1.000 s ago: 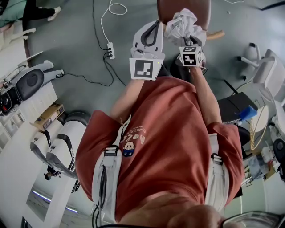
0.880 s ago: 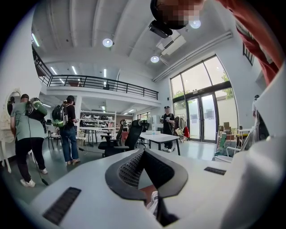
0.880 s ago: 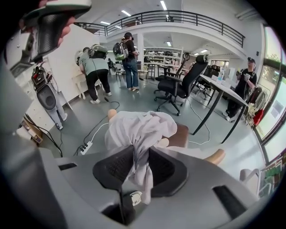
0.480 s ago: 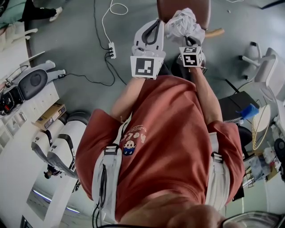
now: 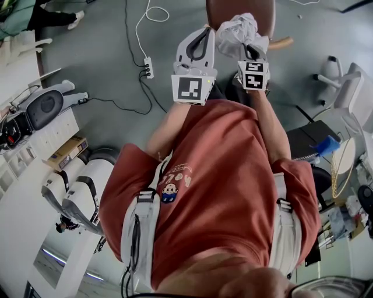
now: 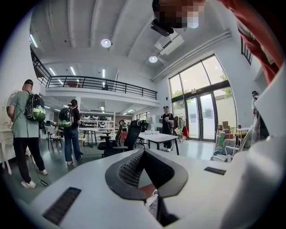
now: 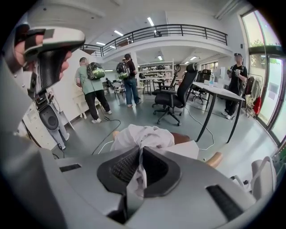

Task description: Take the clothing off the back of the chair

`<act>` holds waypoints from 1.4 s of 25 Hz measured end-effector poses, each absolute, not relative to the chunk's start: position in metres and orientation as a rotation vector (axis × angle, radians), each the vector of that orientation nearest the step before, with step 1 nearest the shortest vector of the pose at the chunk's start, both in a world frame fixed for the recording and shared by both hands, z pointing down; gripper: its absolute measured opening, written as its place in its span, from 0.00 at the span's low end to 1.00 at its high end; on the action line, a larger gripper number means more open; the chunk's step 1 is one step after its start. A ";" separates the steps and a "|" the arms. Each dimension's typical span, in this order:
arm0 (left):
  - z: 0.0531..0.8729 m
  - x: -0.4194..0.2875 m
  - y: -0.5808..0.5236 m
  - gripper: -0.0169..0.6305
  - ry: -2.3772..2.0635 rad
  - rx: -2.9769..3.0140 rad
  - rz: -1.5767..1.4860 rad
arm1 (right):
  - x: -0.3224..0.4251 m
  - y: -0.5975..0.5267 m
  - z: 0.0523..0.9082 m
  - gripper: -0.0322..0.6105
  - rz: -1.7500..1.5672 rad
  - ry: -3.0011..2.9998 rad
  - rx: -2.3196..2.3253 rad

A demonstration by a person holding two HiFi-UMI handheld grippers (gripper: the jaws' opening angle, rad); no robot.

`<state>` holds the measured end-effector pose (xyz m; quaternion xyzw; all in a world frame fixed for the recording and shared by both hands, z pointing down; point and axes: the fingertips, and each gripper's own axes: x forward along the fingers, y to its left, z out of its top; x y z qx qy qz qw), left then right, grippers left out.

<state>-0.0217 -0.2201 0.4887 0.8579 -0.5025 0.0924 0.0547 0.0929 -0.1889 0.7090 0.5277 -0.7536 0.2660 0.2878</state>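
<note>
On the grey floor (image 5: 105, 52) at the far left: one white power strip (image 5: 148, 64), cable trailing away, no part of the work.

Item, left gripper (image 5: 204, 30): held out just left of the chair, roughly level. Its own view showed the jaws pressed together at the tips (image 6: 143, 152), nothing pinched; a scrap of pale cloth showed only through the gap below them. Idle.

Item, right gripper (image 5: 247, 49): just beside the left one, angled down toward the chair. Jaws closed tight on the clothing, a strip of the fabric running back between the pads (image 7: 139, 154).

Item, clothing (image 5: 236, 30): one whitish garment, bunched into a loose heap (image 7: 143, 136) ahead of the right gripper, hanging from its grip above the chair. Whether its far folds rested on the chair could not be told.

Item, chair (image 5: 267, 13): brown, with a wooden armrest (image 5: 282, 42) on the right, partly covered by the garment.

Step in hand, as judged: the grasp was made and the lift-off was beginning. Next move would call for raising and drawing the garment toward the person until every fold cleared the chair, grip kept firm; the left gripper could take a second hold if the cloth dragged or snagged.
</note>
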 end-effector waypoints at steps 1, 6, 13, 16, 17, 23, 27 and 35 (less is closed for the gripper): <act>0.488 -0.022 -0.220 0.05 -1.529 2.606 0.278 | 0.094 -0.192 0.702 0.11 0.700 -2.027 1.428; 0.481 -0.020 -0.218 0.05 -1.536 2.613 0.258 | 0.097 -0.206 0.654 0.11 0.640 -2.114 1.505; 0.463 -0.020 -0.219 0.05 -1.553 2.640 0.218 | 0.107 -0.228 0.570 0.11 0.492 -2.244 1.639; 0.453 -0.020 -0.220 0.05 -1.565 2.654 0.192 | 0.112 -0.237 0.534 0.11 0.427 -2.293 1.690; 0.450 -0.020 -0.221 0.05 -1.569 2.658 0.183 | 0.113 -0.239 0.523 0.11 0.407 -2.306 1.701; 0.426 -0.020 -0.225 0.05 -1.591 2.690 0.121 | 0.120 -0.246 0.465 0.11 0.248 -2.361 1.775; 0.404 -0.021 -0.229 0.05 -1.613 2.716 0.087 | 0.124 -0.249 0.422 0.11 0.133 -2.395 1.835; 0.337 -0.025 -0.244 0.05 -1.665 2.764 -0.032 | 0.136 -0.250 0.332 0.11 -0.101 -2.449 1.956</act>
